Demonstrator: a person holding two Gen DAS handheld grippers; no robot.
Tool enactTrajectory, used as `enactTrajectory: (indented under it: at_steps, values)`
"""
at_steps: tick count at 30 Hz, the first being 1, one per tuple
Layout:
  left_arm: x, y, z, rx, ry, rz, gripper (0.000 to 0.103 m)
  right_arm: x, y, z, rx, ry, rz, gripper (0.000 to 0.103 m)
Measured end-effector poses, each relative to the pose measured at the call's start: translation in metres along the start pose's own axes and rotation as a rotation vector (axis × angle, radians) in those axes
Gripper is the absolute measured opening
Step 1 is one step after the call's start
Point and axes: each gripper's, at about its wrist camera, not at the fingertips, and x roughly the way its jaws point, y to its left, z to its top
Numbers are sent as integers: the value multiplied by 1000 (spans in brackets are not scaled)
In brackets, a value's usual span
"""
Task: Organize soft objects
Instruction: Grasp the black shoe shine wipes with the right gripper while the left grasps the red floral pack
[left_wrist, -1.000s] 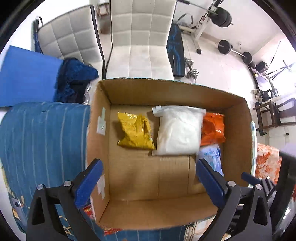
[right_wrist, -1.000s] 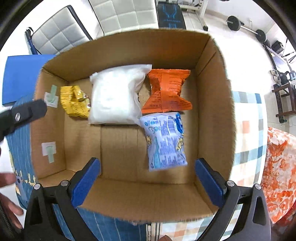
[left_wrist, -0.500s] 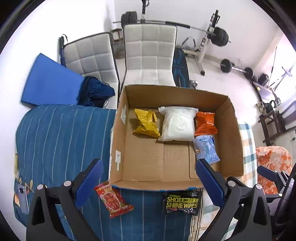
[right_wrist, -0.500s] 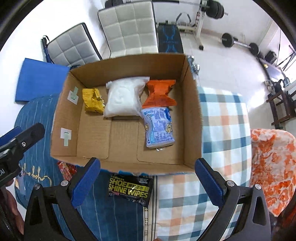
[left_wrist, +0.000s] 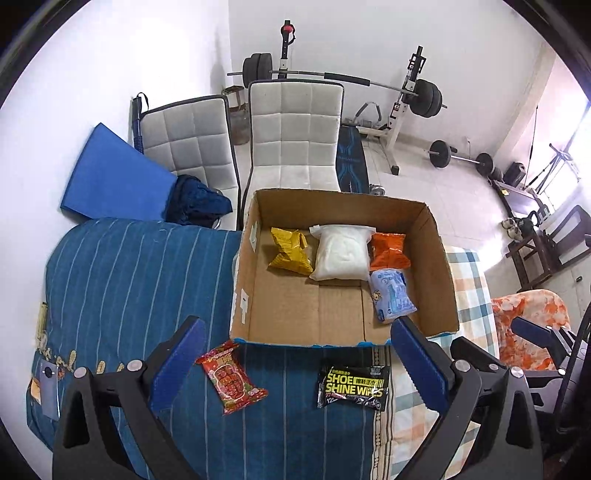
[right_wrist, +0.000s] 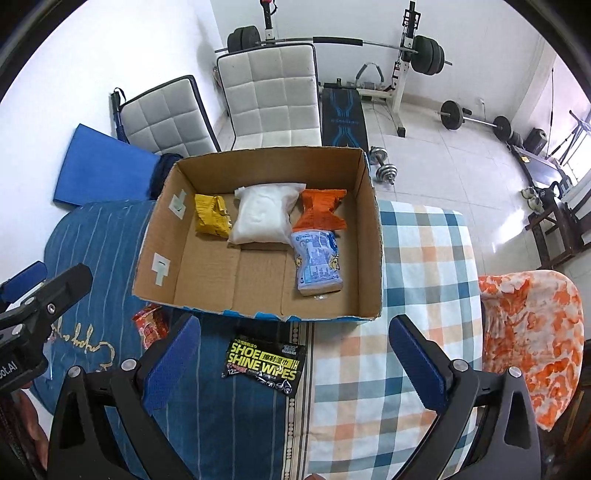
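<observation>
An open cardboard box (left_wrist: 439, 258) (right_wrist: 373, 236) sits on the bed. Inside lie a yellow packet (left_wrist: 288, 251) (right_wrist: 211, 215), a white pouch (left_wrist: 341, 253) (right_wrist: 264, 214), an orange packet (left_wrist: 388, 251) (right_wrist: 322, 208) and a pale blue packet (left_wrist: 392, 295) (right_wrist: 317, 260). In front of the box lie a red snack packet (left_wrist: 231, 376) (right_wrist: 150, 324) and a black shoe shine wipes pack (left_wrist: 352, 382) (right_wrist: 264, 362). My left gripper (left_wrist: 295, 365) is open and empty above these two. My right gripper (right_wrist: 291, 365) is open and empty above the wipes pack.
The bed has a blue striped cover (left_wrist: 122, 295) on the left and a checked cover (right_wrist: 417, 288) on the right. An orange patterned cloth (right_wrist: 532, 332) lies at the right. Two padded chairs (left_wrist: 295, 136) and weight equipment (left_wrist: 406, 96) stand behind the box.
Both grippers have pulled back and up from the box. The red packet and the wipes pack in front of the box have come into view.
</observation>
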Motion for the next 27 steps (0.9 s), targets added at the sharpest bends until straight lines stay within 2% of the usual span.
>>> enactTrajectory:
  at_steps: [3,6,10,14,20,24,25,26,27]
  values:
    - [-2,2,-6,5,5,15,103,3,3,-8,-19,30,36,103]
    - [5,13,-19,-9,38,31,103,26,15,-25,-99,120,93,103]
    - [27,32,-49,-25,123,65,103,84,41,-52,-302,284,72,103]
    - [57,54,-86,-49,228,103,103,145,62,-74,-473,401,18,103]
    - [86,79,-123,-106,323,137,103,213,87,-91,-689,462,-83,101]
    - [98,94,-138,-143,374,146,103,242,91,-96,-719,507,-104,96]
    - [101,98,-141,-149,381,148,103,244,92,-95,-719,484,-105,95]
    - [102,100,-143,-154,386,150,103,245,93,-93,-718,469,-99,92]
    - [104,103,-145,-158,390,150,103,246,93,-91,-705,471,-83,84]
